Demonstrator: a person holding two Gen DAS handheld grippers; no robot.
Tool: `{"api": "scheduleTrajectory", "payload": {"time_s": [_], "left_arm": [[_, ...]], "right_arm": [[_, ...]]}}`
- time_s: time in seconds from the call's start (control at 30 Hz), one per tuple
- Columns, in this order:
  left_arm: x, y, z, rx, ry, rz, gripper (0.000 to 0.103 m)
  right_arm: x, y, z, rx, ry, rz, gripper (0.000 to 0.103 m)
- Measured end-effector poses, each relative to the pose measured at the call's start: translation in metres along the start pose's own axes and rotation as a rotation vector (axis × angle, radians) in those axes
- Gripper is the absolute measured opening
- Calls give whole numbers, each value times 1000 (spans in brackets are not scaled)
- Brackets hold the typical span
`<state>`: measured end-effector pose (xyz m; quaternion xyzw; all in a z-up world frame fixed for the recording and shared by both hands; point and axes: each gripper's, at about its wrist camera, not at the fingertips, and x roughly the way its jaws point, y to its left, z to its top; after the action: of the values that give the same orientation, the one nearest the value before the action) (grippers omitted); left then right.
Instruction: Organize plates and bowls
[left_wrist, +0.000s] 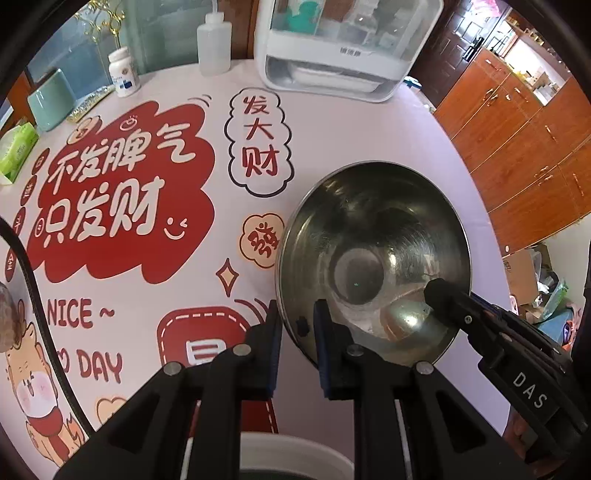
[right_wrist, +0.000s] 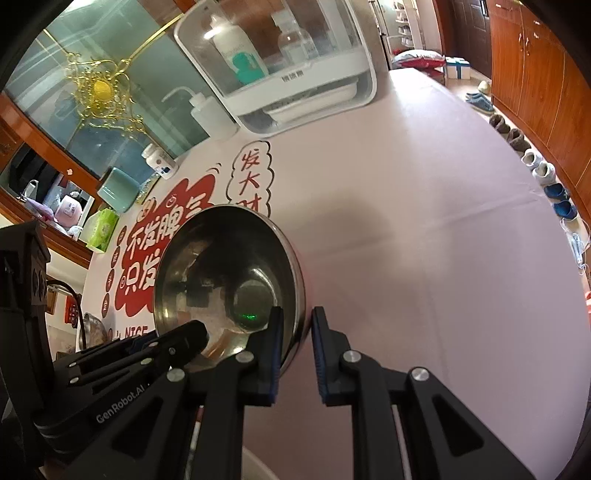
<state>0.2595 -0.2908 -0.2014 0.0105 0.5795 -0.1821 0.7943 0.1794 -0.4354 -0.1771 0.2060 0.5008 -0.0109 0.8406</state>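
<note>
A stainless steel bowl (left_wrist: 373, 254) hangs tilted above the printed pink tablecloth (left_wrist: 332, 133), held by both grippers. My left gripper (left_wrist: 297, 328) is shut on the bowl's near left rim, one finger outside and one inside. My right gripper (left_wrist: 443, 295) reaches in over the right rim. In the right wrist view the steel bowl (right_wrist: 221, 273) sits left of centre, with my right gripper (right_wrist: 297, 332) shut on its near wall, and the left gripper (right_wrist: 192, 334) clamps the opposite rim. Below the fingers shows the edge of a white bowl (left_wrist: 295, 452).
A white dish cabinet (left_wrist: 351, 55) stands at the table's far edge, with a squeeze bottle (left_wrist: 213, 40), a pill bottle (left_wrist: 123, 74), a green box (left_wrist: 50, 99) and a tissue pack (left_wrist: 16, 151) to its left. Wooden cabinets (left_wrist: 517, 147) line the right. Shoes (right_wrist: 543, 173) lie on the floor.
</note>
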Motion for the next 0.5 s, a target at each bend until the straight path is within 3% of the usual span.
{"api": "scheduleTrajectory", "payload": {"time_s": [0.5], "left_arm": [[-65,-31,-42,86,-84,-1,15]], "right_arm": [[-70,4,-35,-14,-95,7,15]]}}
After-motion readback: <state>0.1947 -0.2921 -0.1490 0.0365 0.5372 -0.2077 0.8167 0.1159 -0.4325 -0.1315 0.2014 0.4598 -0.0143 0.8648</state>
